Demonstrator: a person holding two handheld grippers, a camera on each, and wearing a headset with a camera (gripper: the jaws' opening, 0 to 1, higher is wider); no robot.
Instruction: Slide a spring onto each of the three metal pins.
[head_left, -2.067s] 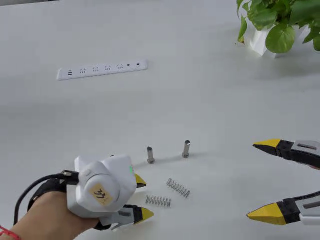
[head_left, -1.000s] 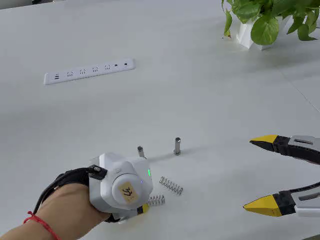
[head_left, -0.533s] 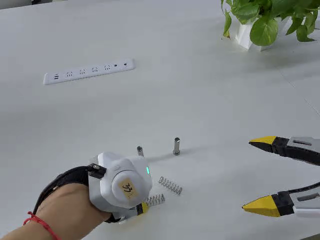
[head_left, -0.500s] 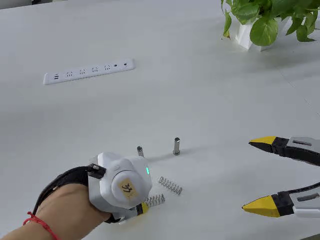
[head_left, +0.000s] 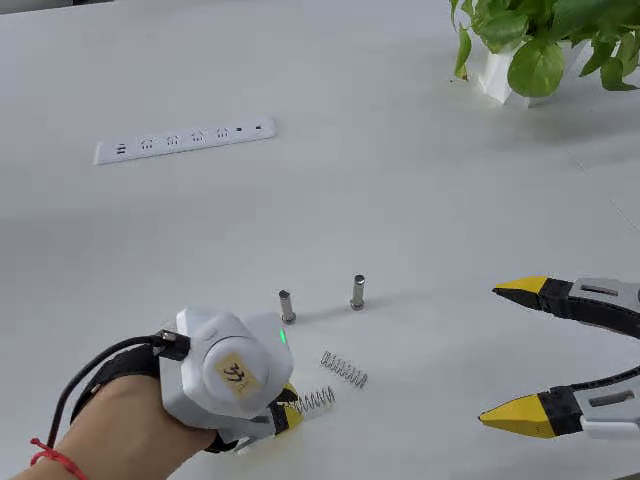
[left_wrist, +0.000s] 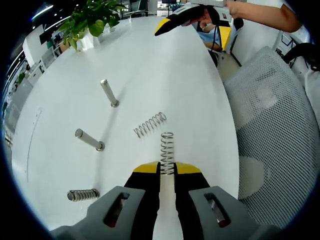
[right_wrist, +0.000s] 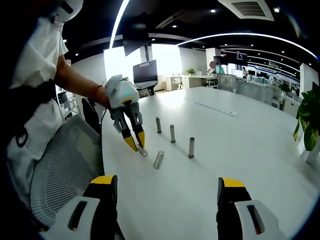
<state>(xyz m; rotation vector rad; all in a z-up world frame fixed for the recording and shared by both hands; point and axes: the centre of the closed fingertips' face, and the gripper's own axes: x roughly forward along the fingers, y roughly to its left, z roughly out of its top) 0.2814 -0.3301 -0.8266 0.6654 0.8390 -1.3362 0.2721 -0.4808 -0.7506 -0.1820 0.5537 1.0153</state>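
My left gripper (left_wrist: 167, 167) is shut on one end of a small steel spring (left_wrist: 166, 145), which sticks out forward from its yellow tips. In the head view the same gripper (head_left: 288, 400) sits low on the table at bottom left, with the spring (head_left: 314, 400) angled up to the right. A second spring (head_left: 344, 369) lies loose just beyond. Two bare metal pins (head_left: 287, 306) (head_left: 358, 291) stand upright behind them. A third pin (left_wrist: 83, 194) wears a spring. My right gripper (head_left: 507, 350) hovers open at the right, holding nothing.
A white power strip (head_left: 185, 139) lies at the far left of the white table (head_left: 400, 180). A potted plant (head_left: 540, 45) stands at the far right corner. A mesh chair (left_wrist: 272, 115) sits just past the table's near edge.
My left gripper went from open beside the near spring to shut on it, and the spring now points up at an angle. The right gripper has barely moved.
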